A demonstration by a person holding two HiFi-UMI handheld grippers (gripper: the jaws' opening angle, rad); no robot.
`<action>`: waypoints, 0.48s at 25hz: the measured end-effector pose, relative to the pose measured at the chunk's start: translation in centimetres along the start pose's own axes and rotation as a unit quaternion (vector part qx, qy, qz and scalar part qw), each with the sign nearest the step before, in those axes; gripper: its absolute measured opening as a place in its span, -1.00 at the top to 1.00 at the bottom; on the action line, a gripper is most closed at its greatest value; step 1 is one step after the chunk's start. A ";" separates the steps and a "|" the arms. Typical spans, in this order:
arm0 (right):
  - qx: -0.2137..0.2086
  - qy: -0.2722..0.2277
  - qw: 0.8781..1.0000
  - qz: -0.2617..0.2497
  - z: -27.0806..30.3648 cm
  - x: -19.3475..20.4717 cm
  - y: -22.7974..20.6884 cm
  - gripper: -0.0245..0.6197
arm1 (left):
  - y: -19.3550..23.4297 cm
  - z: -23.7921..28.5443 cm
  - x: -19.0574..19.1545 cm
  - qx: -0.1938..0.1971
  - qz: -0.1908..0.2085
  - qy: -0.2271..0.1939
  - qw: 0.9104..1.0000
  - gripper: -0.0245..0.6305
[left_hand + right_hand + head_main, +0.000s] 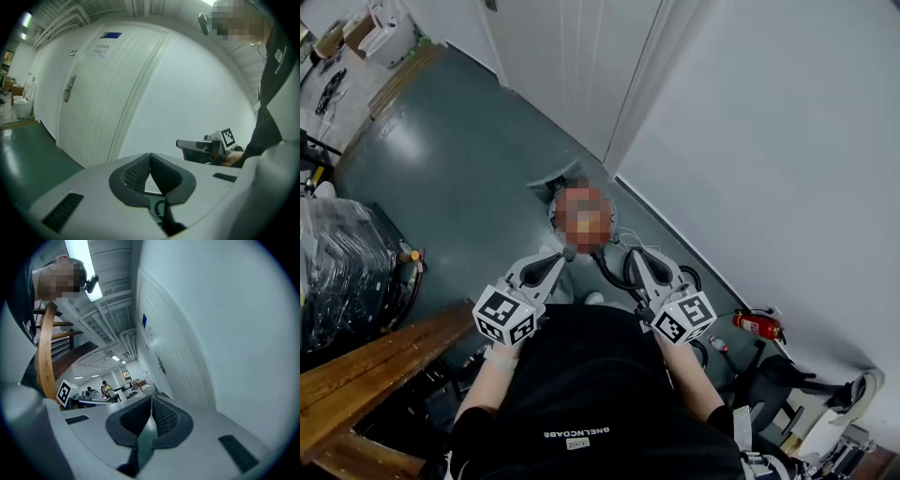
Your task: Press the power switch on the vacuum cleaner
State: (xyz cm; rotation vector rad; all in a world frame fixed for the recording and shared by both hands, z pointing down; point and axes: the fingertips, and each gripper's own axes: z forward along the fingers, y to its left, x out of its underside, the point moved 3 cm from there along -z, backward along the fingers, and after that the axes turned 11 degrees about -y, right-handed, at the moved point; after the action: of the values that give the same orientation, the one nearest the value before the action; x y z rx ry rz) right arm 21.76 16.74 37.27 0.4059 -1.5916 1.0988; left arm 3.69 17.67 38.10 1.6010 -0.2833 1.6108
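Grippers up at chest height: you hold the left gripper [565, 255] and the right gripper [632, 253] side by side, tips angled toward each other over the green floor [459, 169]. In the left gripper view the pads are pinched together at the tip with nothing between them, and the right gripper view shows the same clenched, empty jaws.

What seems to be the vacuum cleaner [551, 202] sits on the floor at twelve o'clock from your tips, close to the foot of the white door [572, 66]. A mosaic patch covers most of it, so that reading is uncertain. A black hose [614, 270] loops away from it toward four o'clock. A fire extinguisher [757, 323] lies by the wall at three o'clock, and a wooden bench [366, 366] runs off at eight o'clock.

Judged from this, the press has not begun and you are at the approach. No switch can be made out. Next you would need to bring one gripper down to the machine, find the switch, and push it with the closed tips.
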 end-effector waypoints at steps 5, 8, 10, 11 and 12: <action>0.014 -0.001 1.000 -0.005 5.4 -0.9 -0.7 0.82 | 4.8 2.3 -2.5 0.020 -0.012 0.004 1.000 0.88; 0.026 -0.002 1.000 -0.005 8.6 -1.2 -1.1 0.82 | 7.7 3.3 -4.0 0.031 -0.015 0.008 0.999 0.88; 0.035 0.001 0.999 -0.004 10.7 -1.2 -1.0 0.82 | 9.5 3.5 -5.0 0.039 -0.013 0.009 0.999 0.88; 0.038 0.003 0.999 -0.004 11.7 -1.2 -0.8 0.82 | 10.4 3.6 -5.5 0.043 -0.013 0.010 0.999 0.88; 0.041 0.004 0.999 -0.006 12.8 -1.2 -0.6 0.82 | 11.5 3.7 -5.9 0.046 -0.014 0.010 0.999 0.88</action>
State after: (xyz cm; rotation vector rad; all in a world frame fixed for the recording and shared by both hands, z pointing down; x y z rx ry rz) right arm 15.21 5.68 36.96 0.4648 -1.5391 1.1575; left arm -2.25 5.67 37.75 1.6498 -0.1765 1.6378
